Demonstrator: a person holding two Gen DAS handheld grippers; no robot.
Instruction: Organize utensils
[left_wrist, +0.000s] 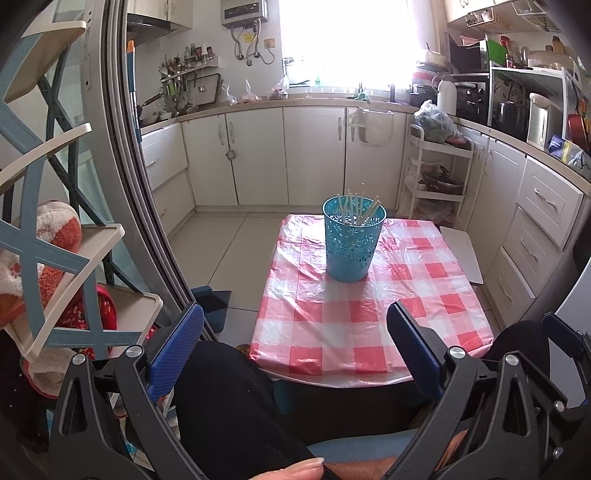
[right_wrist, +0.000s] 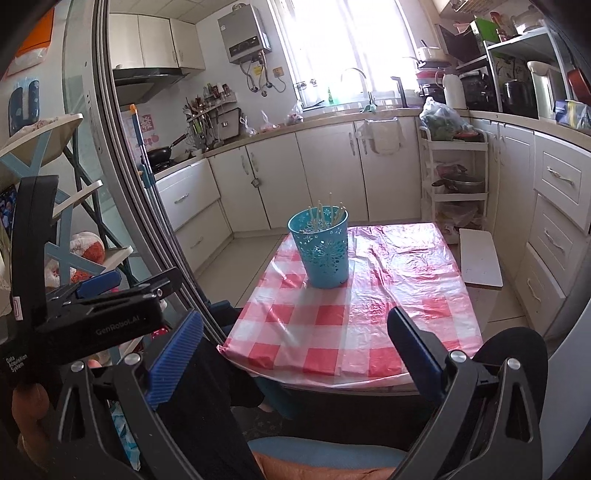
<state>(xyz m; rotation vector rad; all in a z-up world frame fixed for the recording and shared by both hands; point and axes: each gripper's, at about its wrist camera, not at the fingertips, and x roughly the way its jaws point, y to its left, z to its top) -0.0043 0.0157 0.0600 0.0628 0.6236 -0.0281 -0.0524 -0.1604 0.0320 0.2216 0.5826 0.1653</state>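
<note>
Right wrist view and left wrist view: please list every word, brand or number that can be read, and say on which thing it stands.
"GenRobot.AI": on the black body of the left gripper, seen in the right wrist view.
"Data Acquisition System": small white print lower on the same body.
Yellow sticker under the water heater: too small to read.
Red decals on the wall by the stove: unreadable.
Left wrist view: no readable text.

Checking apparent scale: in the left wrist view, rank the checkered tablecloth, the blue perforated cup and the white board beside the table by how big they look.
1. Checkered tablecloth
2. Blue perforated cup
3. White board, though the table hides part of it, so its rank below the cup is unsure.
</note>
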